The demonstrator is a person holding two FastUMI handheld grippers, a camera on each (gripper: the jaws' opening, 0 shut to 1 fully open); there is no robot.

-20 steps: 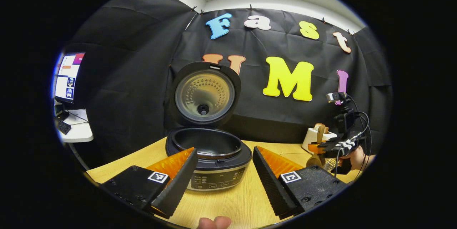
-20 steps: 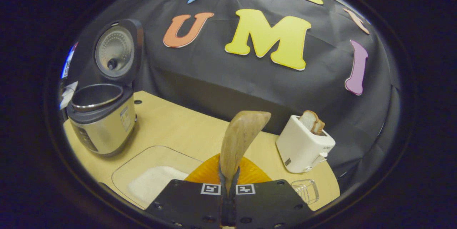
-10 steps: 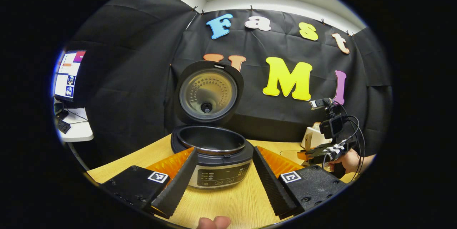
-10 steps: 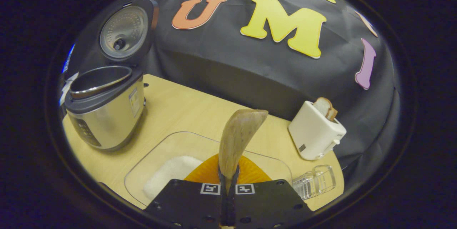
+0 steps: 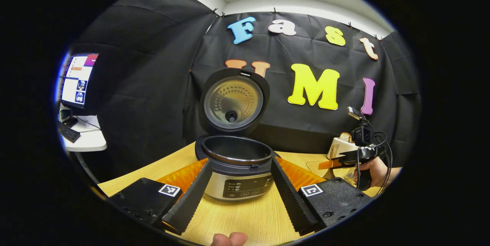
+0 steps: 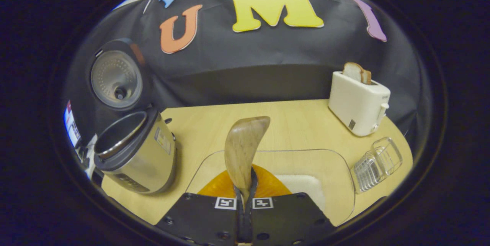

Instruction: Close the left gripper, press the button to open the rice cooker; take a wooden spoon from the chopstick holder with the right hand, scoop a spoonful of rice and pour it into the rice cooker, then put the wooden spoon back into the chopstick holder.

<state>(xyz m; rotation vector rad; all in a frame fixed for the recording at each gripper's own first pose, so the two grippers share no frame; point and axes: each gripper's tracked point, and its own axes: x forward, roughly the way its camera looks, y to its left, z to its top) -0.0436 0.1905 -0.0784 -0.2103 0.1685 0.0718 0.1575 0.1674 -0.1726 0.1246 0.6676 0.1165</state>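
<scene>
Right hand-held gripper, clamped on the wooden spoon, poised above the rice in its clear tray.
Left hand-held gripper stood wide open, empty, before the open rice cooker; scooping step was in hand, next calling for a downward dip.

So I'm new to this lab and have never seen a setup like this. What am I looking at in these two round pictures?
There's no robot here: a person holds a two-finger claw in each hand, and each claw carries a fisheye camera looking along its fingers.

The left gripper view shows the left claw open, facing the rice cooker, whose lid stands up. Far right, a hand holds the other claw.

The right gripper view shows the right claw shut on a wooden spoon above a clear tray with white rice. On the table there are also a toaster with bread and a clear holder, lying empty.
</scene>
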